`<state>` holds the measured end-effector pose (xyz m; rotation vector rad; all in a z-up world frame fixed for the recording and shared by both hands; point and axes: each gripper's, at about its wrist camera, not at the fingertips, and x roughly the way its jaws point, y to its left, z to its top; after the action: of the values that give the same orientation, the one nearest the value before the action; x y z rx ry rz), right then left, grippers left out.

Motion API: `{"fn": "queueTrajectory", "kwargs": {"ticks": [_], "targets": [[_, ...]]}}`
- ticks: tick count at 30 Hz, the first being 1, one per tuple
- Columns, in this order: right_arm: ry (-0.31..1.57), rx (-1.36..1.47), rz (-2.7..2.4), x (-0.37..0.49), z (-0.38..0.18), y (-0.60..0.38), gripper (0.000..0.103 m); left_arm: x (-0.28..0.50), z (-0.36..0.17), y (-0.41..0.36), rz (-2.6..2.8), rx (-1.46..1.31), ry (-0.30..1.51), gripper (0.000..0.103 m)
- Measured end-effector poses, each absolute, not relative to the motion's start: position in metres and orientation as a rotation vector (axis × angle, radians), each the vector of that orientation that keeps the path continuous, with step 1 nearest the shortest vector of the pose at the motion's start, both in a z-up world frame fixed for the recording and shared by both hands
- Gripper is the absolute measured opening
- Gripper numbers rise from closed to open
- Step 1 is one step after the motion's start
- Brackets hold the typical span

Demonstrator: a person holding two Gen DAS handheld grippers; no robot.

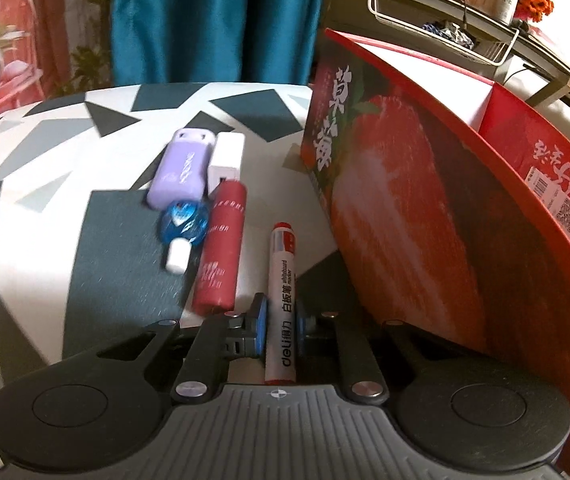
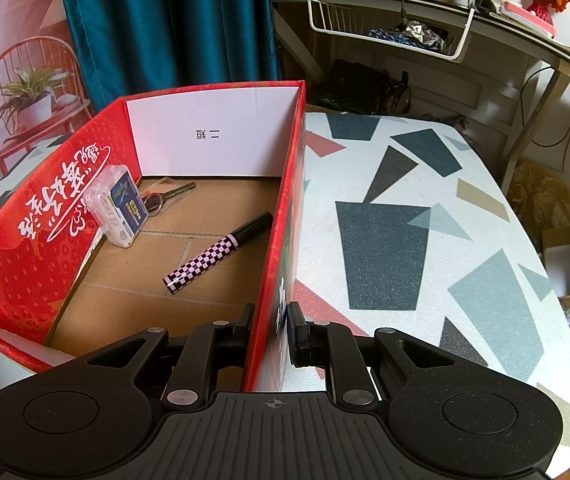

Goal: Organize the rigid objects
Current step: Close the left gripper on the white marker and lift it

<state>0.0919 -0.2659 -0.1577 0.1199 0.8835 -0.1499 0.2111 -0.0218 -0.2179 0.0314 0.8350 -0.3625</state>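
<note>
My left gripper [image 1: 281,320] is shut on a red-capped whiteboard marker [image 1: 283,264], whose cap points away from me over the patterned table [image 1: 85,240]. To its left lie a red tube [image 1: 221,252], a blue round piece with a white cap [image 1: 185,222], a purple case [image 1: 183,168] and a white block [image 1: 225,158]. The red strawberry box [image 1: 405,200] stands right of the marker. My right gripper [image 2: 271,324] is shut on the box's right wall [image 2: 281,220]. Inside the box lie a checkered pen [image 2: 213,254], a clear plastic case [image 2: 119,204] and a key [image 2: 169,194].
A teal curtain [image 2: 165,20] hangs behind the table. A desk with a white wire basket [image 2: 385,24] stands at the back right. The patterned tabletop [image 2: 405,200] stretches right of the box, and a cardboard carton [image 2: 569,268] sits on the floor past its right edge.
</note>
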Motion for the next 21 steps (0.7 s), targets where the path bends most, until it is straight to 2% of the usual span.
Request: {"fn": "queueTrajectory", "kwargs": {"ticks": [7,21], "targets": [[0.884,0.123,-0.152,0.0915,-0.1582,-0.2655,0.015,0.2039,-0.2185,-0.0247,-0.342,0.082,0.819,0.017],[0.885,0.122,-0.152,0.0916,-0.1584,-0.2656,0.015,0.2039,-0.2177,-0.0163,-0.332,-0.007,0.819,0.016]]}}
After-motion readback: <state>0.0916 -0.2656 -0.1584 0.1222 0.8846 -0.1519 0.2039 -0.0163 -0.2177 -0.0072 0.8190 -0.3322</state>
